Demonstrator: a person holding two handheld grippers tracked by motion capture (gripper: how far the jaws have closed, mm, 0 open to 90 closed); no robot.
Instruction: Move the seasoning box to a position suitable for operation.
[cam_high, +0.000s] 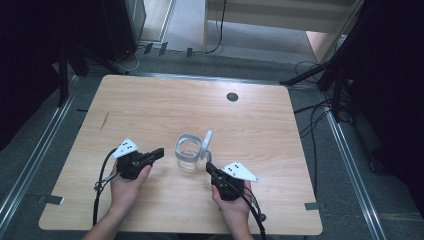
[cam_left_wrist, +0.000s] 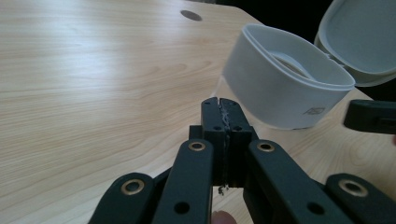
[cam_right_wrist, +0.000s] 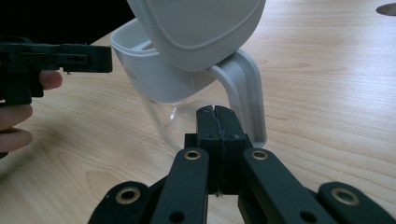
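I see a clear jug (cam_high: 189, 152) with its lid (cam_high: 207, 140) flipped up, mid-table (cam_high: 150, 100), my left claw (cam_high: 159, 151) clenched empty beside it, right claw (cam_high: 208, 166) clenched empty near its handle (cam_right_wrist: 243, 88), seemingly not touching.

Lighting and picture quality: even overhead light, dark surrounds, soft close-range focus.
High view: tabletop (cam_high: 180, 105) brightly and evenly lit, room edges falling to near black on both sides; faint soft shadows under the hands; overall slightly soft. Left gripper view: broad pale glare across the wood at upper left; jug (cam_left_wrist: 285, 79) rim mildly blurred, jaws dark with little detail. Right gripper view: lid (cam_right_wrist: 196, 28) close and out of focus, black background at upper left, far tabletop hazy.
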